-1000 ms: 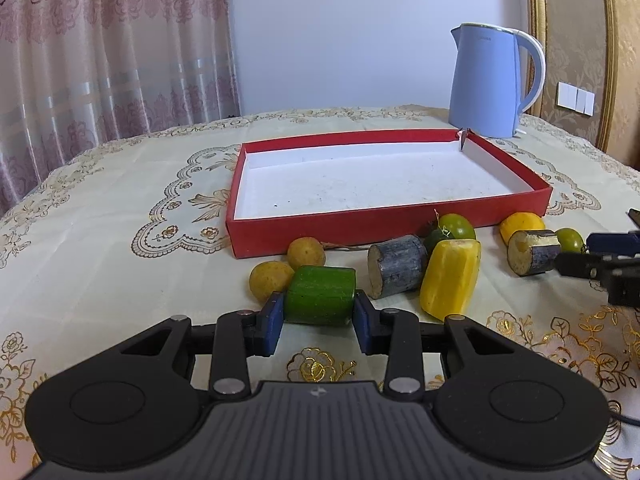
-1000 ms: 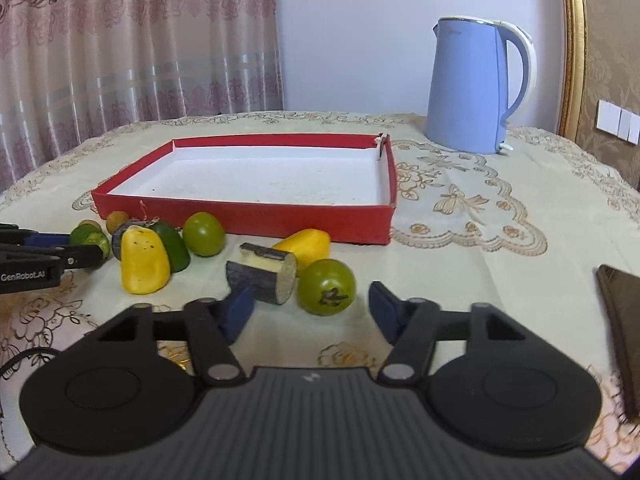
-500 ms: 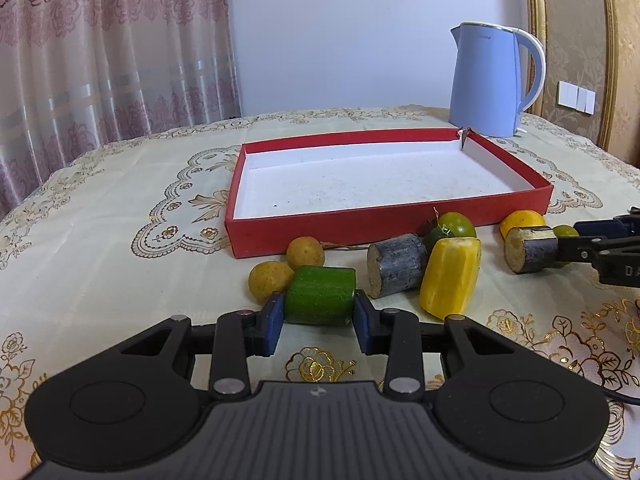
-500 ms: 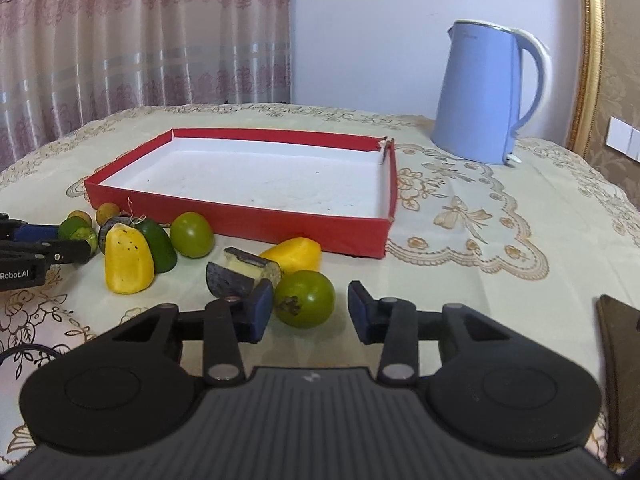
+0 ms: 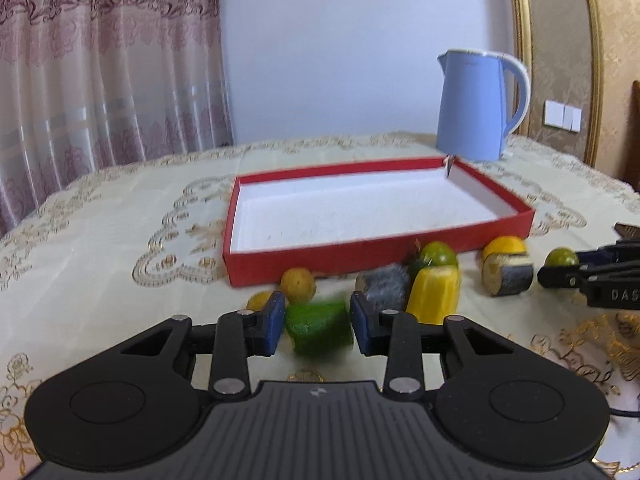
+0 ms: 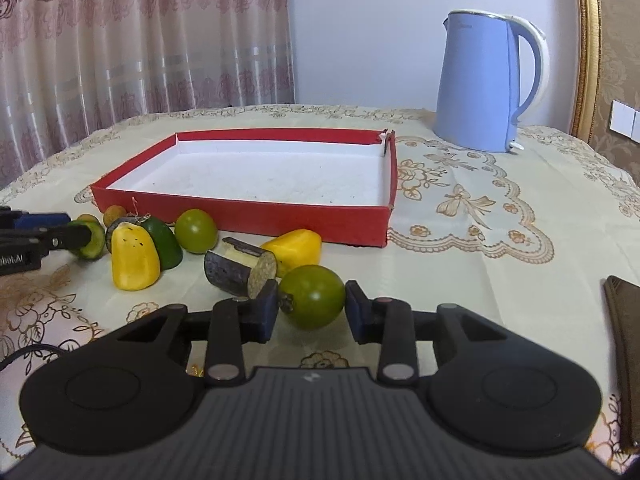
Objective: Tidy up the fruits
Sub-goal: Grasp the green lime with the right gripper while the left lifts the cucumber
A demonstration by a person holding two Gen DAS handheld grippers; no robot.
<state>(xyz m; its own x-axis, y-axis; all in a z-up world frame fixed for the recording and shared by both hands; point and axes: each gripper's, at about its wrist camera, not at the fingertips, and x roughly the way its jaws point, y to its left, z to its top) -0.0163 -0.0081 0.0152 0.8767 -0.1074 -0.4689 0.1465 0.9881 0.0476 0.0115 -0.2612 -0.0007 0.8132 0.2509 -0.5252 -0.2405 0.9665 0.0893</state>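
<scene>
My left gripper (image 5: 318,326) is shut on a green cucumber piece (image 5: 319,328) and holds it lifted, blurred by motion. Two small yellow fruits (image 5: 297,285), a dark cut piece (image 5: 382,286), a yellow pepper (image 5: 436,294) and a green tomato (image 5: 439,254) lie in front of the red tray (image 5: 320,260). My right gripper (image 6: 311,311) brackets a green tomato (image 6: 312,296) on the cloth, its jaws close on both sides; whether the pads press it is unclear. A dark eggplant piece (image 6: 242,266) and a yellow fruit (image 6: 298,250) lie just behind it.
A blue kettle (image 6: 490,80) stands behind the tray at the right. A dark flat object (image 6: 624,344) lies at the table's right edge. The tray's white floor (image 6: 260,176) holds nothing. Curtains hang behind the table at the left.
My left gripper has lifted the green cucumber piece off the cloth. My right gripper has closed in around the green tomato, its jaws narrower than before.
</scene>
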